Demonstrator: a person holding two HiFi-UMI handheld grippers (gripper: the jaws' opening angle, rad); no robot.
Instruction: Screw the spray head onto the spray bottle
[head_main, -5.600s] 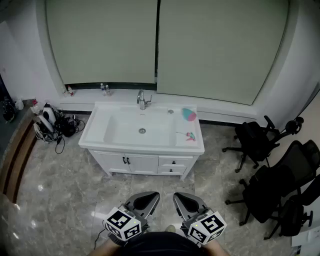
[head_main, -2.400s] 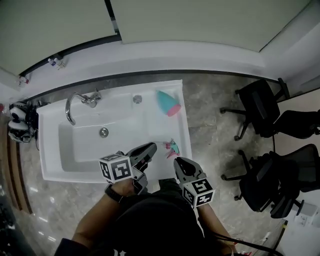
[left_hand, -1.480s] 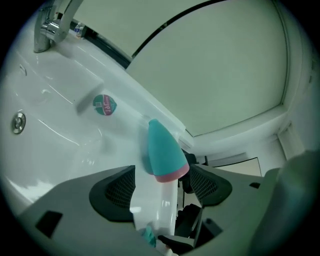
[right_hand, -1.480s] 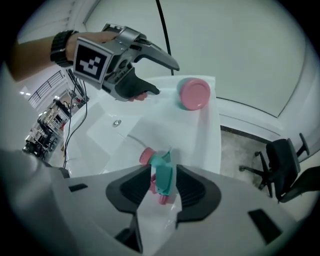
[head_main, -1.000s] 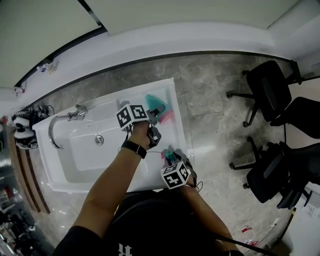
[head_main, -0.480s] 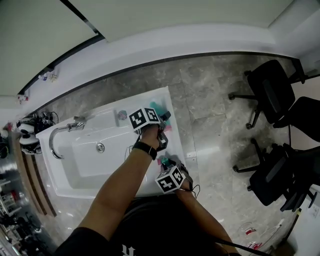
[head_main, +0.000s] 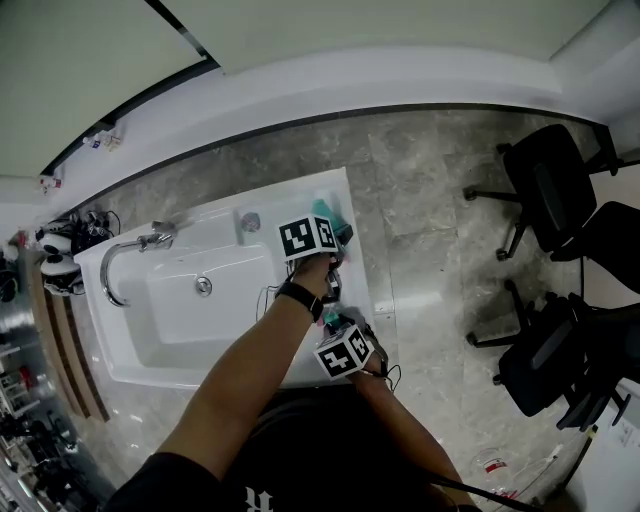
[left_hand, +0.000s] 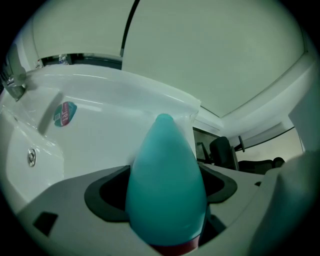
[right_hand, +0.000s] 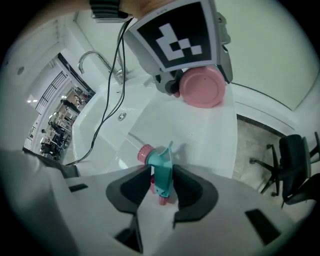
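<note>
The spray bottle (left_hand: 165, 185) is teal and cone-shaped with a pink base (right_hand: 202, 87). It lies between the jaws of my left gripper (left_hand: 165, 197), whose pads touch both of its sides. In the head view only a bit of teal bottle (head_main: 324, 208) shows past the left gripper (head_main: 336, 234) on the sink's right ledge. The spray head (right_hand: 161, 174) is teal with a pink collar (right_hand: 145, 153). My right gripper (right_hand: 162, 187) is shut on it, low over the white ledge. In the head view the right gripper (head_main: 336, 324) sits just in front of the left one.
The white sink basin (head_main: 190, 300) with a chrome faucet (head_main: 125, 255) lies to the left. A black cable (right_hand: 112, 95) hangs from the left wrist over the basin. Black office chairs (head_main: 545, 180) stand on the marble floor at right.
My left gripper has moved right along the sink ledge and down over the teal bottle, which now lies between its jaws. The right gripper has stayed on the spray head.
</note>
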